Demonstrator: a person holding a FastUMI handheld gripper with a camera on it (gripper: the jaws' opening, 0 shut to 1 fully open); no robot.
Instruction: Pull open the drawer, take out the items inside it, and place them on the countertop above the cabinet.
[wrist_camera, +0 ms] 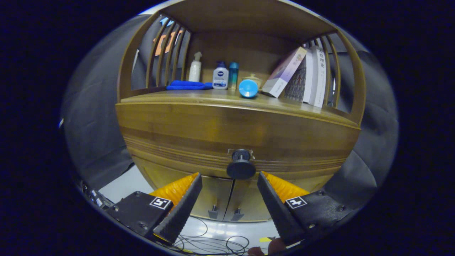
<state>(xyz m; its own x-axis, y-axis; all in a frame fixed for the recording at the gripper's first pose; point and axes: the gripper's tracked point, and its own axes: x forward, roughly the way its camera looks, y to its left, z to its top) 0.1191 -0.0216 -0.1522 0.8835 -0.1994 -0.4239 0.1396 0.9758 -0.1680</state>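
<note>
A wooden cabinet's counter (227, 97) carries bottles and books; the fingers (229, 181) are spread, just short of the closed drawer's round black knob (241, 168).

The tongs (229, 181) are showing two wedge-shaped fingers (181, 209) standing apart, each tapering to a blunt tip and carrying a ribbed, ridged inner pad. Each finger is sitting on a blocky, dark mount fixed with small round screws, and each mount is wearing a square white tag printed with a black coded marker (160, 202). The fingers' outer faces are running in fine saw-tooth grooves. Below the right mount, two fingertips (275, 246) of the person's hand are peeking up.
</note>
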